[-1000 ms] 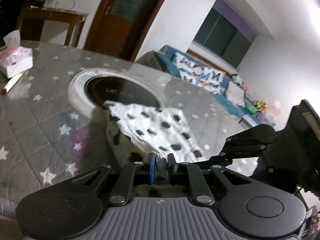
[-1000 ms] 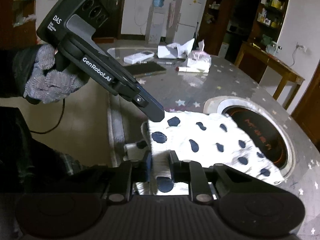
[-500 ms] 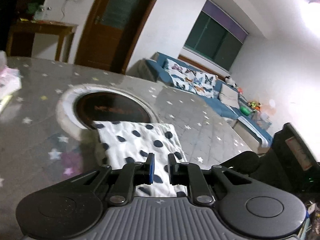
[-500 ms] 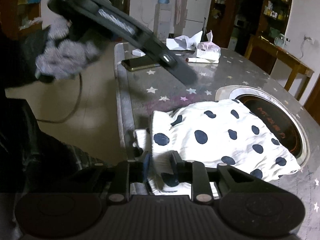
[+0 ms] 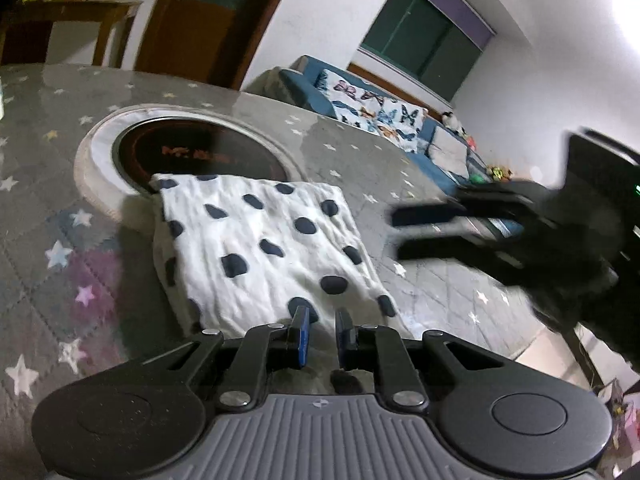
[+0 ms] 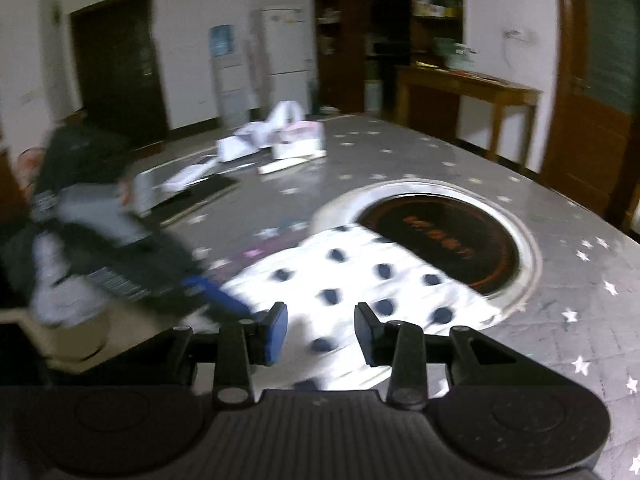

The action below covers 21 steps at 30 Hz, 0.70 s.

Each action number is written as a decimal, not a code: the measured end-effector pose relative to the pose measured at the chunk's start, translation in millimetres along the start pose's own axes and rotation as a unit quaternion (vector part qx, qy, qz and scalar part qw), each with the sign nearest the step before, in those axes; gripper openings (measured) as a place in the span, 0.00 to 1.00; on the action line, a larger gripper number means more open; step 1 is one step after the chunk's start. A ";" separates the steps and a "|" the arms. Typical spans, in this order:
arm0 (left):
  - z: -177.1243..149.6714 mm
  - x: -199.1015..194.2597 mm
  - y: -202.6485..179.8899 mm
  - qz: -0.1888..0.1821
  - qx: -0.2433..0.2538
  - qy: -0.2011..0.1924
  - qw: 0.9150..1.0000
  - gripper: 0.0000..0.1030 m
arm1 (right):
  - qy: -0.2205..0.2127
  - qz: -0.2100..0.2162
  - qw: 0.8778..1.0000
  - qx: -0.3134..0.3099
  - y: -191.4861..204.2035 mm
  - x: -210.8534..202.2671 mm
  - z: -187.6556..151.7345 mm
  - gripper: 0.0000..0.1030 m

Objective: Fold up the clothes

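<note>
Left wrist: folded garment (image 5: pixel 260 248) overlaps burner ring (image 5: pixel 96 168); both jaws parted, empty

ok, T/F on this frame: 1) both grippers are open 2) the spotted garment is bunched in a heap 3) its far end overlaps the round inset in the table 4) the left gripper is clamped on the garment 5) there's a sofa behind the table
1) True. The left gripper shows a narrow gap, the right gripper a wide one.
2) False. The spotted garment lies flat as a folded rectangle.
3) True. Its far edge covers part of the round inset in the table.
4) False. Nothing sits between its fingers; the garment lies on the table just beyond them.
5) True. A blue sofa with butterfly cushions stands by the wall.
</note>
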State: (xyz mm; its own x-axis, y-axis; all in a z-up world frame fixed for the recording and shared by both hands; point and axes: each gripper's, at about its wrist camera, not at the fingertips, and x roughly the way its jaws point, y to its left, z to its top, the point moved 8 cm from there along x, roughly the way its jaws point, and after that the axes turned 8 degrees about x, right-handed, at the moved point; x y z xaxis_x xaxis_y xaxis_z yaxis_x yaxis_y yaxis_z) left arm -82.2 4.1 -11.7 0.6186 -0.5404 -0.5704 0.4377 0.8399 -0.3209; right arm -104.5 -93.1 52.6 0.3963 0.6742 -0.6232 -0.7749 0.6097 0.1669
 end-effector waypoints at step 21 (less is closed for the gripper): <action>-13.2 10.1 -2.0 -0.012 0.001 0.026 1.000 0.15 | 0.017 -0.087 0.993 0.081 -80.4 90.2 10.3 0.33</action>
State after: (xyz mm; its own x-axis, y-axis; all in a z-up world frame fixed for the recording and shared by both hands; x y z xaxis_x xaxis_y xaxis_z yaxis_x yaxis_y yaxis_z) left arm -85.4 -2.3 -26.8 0.5739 -0.5567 -0.6006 0.4532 0.8268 -0.3332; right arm -1.3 -77.0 -9.2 0.4975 0.5404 -0.6785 -0.6055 0.7765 0.1745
